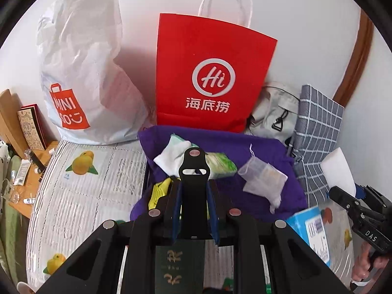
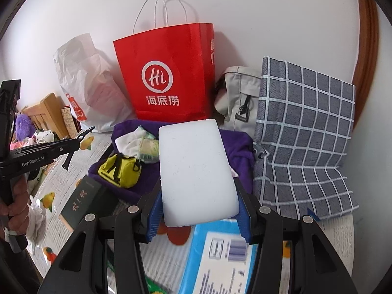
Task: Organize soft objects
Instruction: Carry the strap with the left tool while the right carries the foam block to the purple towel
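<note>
The soft objects are partly gathered: a purple fabric bin (image 2: 241,147), set on the bed near the far wall, already holds a white folded cloth (image 2: 129,142), a pale green tissue pack (image 2: 148,147) and a yellow zipped pouch (image 2: 120,169); a translucent white drawstring sachet (image 1: 263,176) is seen lying in it from the left wrist view. A white rectangular foam sponge (image 2: 196,171) is held between the blue pads of the right gripper (image 2: 198,216), raised in front of the bin, so its placing is judged not yet done. A black strap-like piece (image 1: 193,188) is clamped in the narrow jaws of the left gripper (image 1: 193,220). A dark green booklet (image 2: 85,201) and a blue-and-white packet (image 2: 215,252) lie on the fruit-printed bedsheet (image 1: 98,191), near the bin.
</note>
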A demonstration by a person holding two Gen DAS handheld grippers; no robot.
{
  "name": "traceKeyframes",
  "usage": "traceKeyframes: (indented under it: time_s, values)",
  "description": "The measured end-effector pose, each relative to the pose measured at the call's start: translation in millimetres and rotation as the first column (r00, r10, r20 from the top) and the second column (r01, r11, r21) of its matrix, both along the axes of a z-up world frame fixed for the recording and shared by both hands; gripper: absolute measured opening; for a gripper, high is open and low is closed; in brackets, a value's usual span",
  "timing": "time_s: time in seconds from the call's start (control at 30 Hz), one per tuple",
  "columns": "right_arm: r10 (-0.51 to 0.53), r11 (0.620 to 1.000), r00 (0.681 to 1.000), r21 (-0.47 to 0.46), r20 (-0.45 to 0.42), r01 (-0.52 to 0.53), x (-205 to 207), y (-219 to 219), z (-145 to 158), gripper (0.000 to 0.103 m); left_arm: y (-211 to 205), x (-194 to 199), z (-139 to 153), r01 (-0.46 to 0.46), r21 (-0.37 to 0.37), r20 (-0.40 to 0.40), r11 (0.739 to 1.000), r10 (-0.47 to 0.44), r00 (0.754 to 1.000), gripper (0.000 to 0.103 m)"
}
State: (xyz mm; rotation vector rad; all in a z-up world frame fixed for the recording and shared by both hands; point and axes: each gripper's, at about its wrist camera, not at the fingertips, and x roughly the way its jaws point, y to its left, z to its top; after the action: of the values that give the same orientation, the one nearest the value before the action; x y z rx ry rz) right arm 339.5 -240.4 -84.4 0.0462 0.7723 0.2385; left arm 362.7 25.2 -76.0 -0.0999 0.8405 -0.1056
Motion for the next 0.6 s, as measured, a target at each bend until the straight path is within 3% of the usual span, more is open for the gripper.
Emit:
traceKeyframes:
  time_s: [0.4,0.6]
  values:
    - [-0.001,0.999,1.000,0.033,-0.014,0.002,60.4,5.9,-0.4,0.051,-3.0,51.3,-8.0,-0.005,-0.010,-0.019,1.000,0.005,1.000,0.020]
    - [0.007,1.000,1.000,0.006,-0.031,-0.007,84.7,12.0,-12.1,0.052,0.8,77.0,-24.4,-0.032,-0.044,-0.056,0.999,0.029,0.998,0.020]
